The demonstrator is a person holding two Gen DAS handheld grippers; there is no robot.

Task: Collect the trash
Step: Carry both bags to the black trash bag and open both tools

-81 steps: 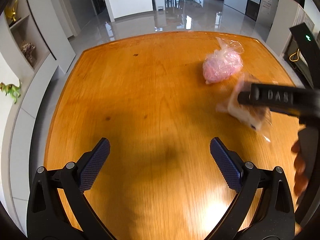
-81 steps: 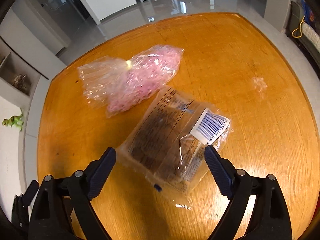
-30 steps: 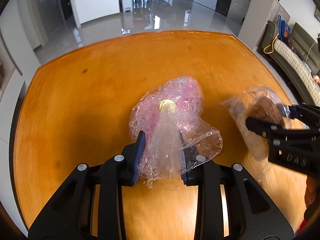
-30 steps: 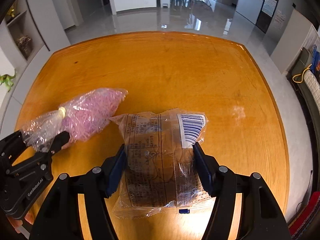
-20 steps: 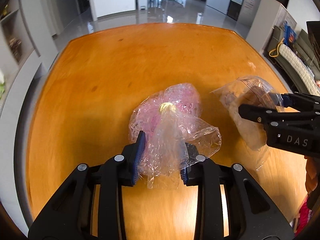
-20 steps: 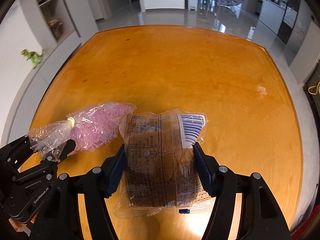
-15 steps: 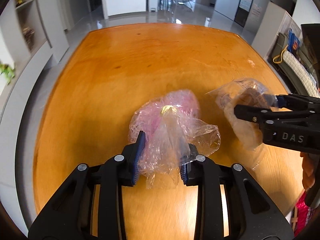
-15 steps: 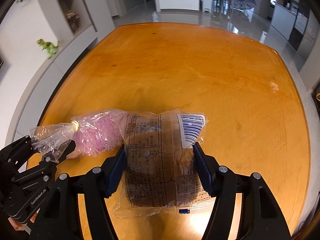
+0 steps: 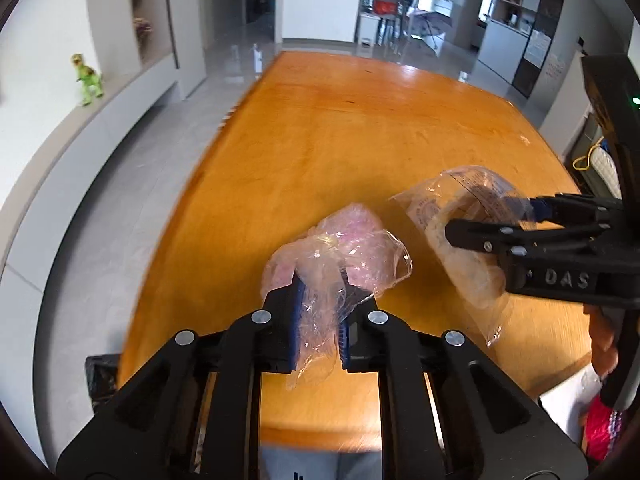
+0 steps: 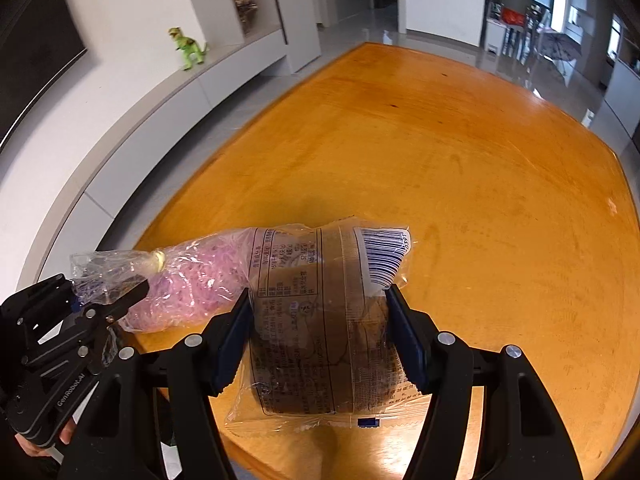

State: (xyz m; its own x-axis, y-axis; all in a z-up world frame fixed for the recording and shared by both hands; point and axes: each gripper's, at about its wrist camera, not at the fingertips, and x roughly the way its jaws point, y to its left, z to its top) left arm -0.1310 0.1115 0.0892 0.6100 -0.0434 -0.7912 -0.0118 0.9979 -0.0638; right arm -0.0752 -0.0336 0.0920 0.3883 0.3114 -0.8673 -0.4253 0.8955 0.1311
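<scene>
My left gripper (image 9: 320, 312) is shut on the tied neck of a clear plastic bag of pink shreds (image 9: 352, 248), held in the air above the near left corner of the orange wooden table (image 9: 360, 136). My right gripper (image 10: 320, 328) is shut on a clear wrapper with a barcode and a brown cake inside (image 10: 324, 320), also lifted off the table. In the right wrist view the pink bag (image 10: 200, 280) hangs just left of the wrapper with the left gripper (image 10: 104, 296) pinching its neck. In the left wrist view the wrapper (image 9: 468, 224) and the right gripper (image 9: 484, 224) are at the right.
A black bin with a dark liner (image 9: 100, 376) stands on the grey floor below the table's near left corner. A low white ledge along the left wall carries a green toy dinosaur (image 10: 186, 52). A person's fingers (image 9: 604, 348) hold the right gripper's handle.
Both grippers have carried their bags toward the table's near left edge and swung left. More floor, the wall ledge and the bin have come into view. The left jaws pinch closer together.
</scene>
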